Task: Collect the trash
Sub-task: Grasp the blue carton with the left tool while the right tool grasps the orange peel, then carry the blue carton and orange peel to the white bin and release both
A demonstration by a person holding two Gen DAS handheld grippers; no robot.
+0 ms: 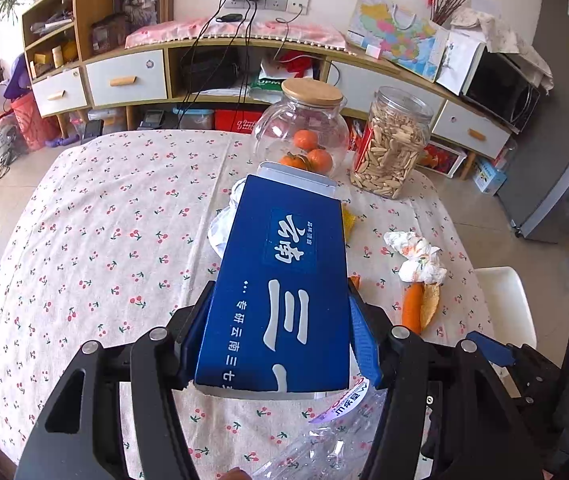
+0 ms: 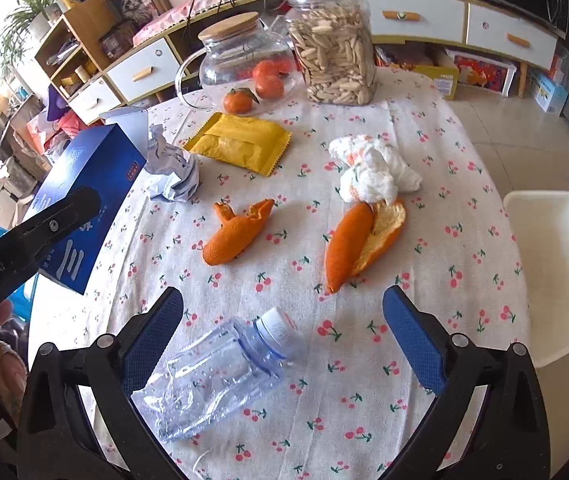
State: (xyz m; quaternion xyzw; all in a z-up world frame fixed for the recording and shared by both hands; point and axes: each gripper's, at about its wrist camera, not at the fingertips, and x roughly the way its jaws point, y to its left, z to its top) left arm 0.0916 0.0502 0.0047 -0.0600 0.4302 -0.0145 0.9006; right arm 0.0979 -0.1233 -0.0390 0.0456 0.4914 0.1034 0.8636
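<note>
My left gripper [image 1: 280,332] is shut on a blue carton box [image 1: 280,280] and holds it above the cherry-print tablecloth; the box also shows at the left of the right wrist view [image 2: 84,196]. My right gripper [image 2: 284,328] is open and empty, just above a crushed clear plastic bottle [image 2: 220,376] that lies near its left finger. Beyond lie two orange peels [image 2: 238,232] [image 2: 358,240], a crumpled white tissue [image 2: 372,172], a crumpled grey paper [image 2: 172,172] and a yellow wrapper [image 2: 240,142].
A glass jar with tangerines [image 2: 244,60] and a plastic jar of seeds [image 2: 332,48] stand at the table's far side. A white chair [image 2: 556,272] stands at the right edge. A sideboard with drawers [image 1: 124,80] lines the wall.
</note>
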